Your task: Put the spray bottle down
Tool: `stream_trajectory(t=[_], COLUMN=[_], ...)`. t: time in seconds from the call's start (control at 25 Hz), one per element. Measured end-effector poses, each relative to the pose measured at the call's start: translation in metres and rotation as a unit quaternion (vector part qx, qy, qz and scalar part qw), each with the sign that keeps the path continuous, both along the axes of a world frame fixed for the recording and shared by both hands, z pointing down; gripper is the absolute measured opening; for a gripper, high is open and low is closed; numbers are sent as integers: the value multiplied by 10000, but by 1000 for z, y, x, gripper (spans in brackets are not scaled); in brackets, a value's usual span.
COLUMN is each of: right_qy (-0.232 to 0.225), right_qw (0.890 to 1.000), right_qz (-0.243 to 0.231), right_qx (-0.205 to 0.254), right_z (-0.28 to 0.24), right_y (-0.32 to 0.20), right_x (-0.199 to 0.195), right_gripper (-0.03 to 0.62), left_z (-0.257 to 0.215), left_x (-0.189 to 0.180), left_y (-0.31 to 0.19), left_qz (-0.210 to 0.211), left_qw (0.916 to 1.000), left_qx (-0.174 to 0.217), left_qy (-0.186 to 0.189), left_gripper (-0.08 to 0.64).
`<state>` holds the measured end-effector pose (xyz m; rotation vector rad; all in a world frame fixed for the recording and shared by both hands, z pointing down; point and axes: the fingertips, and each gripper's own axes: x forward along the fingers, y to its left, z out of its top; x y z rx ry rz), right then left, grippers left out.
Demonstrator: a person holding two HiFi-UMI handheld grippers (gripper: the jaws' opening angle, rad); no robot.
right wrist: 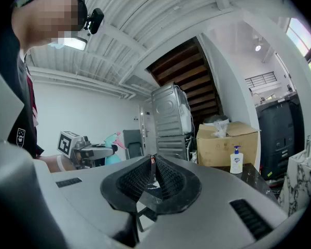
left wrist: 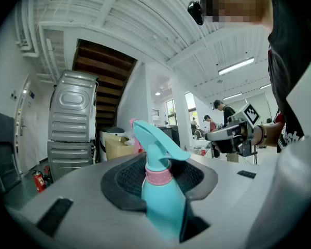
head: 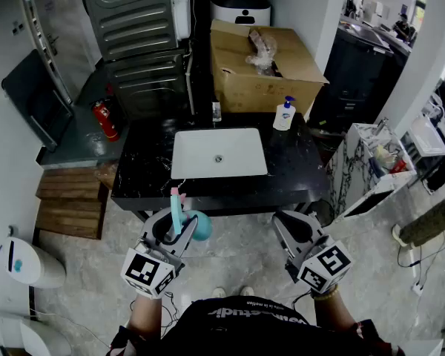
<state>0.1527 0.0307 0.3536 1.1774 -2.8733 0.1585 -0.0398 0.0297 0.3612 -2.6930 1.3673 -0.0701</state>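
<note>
Pinches blue spray bottle [left wrist: 163, 206] in left gripper [head: 175, 222], near black counter [head: 297, 170]. Presses right gripper [right wrist: 150, 162] together. Can't read far soap bottle [head: 284, 115] label.

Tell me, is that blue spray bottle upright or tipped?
Upright: the spray bottle stands head up, gripped in the left tool.

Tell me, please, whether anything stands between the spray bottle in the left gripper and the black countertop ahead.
Nothing visible does. The spray bottle, clamped in the left gripper, hangs just short of the countertop, whose bare black surface beside the sink lies open before it.
</note>
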Motion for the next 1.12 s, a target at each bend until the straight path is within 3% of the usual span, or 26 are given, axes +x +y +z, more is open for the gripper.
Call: stream_trajectory(t=[0.12,0.92,1.12], right_qy=[16,6,-197], right_qw=[10000,10000,9998], right_qz=[-23,30,51], right_qx=[-9,36,-19], right_z=[0,2,0], right_y=[-1,-2,-2], right_x=[3,22,29], right_gripper=[43,43,43], left_z=[2,-1,-2], left_x=[6,26,31], left_y=[1,0,0], left_qz=[-6,62,58], left_qw=[9998,9997,9998], left_qx=[45,84,35], left_qy=[-196,-200,-166], left_gripper=[158,158,158])
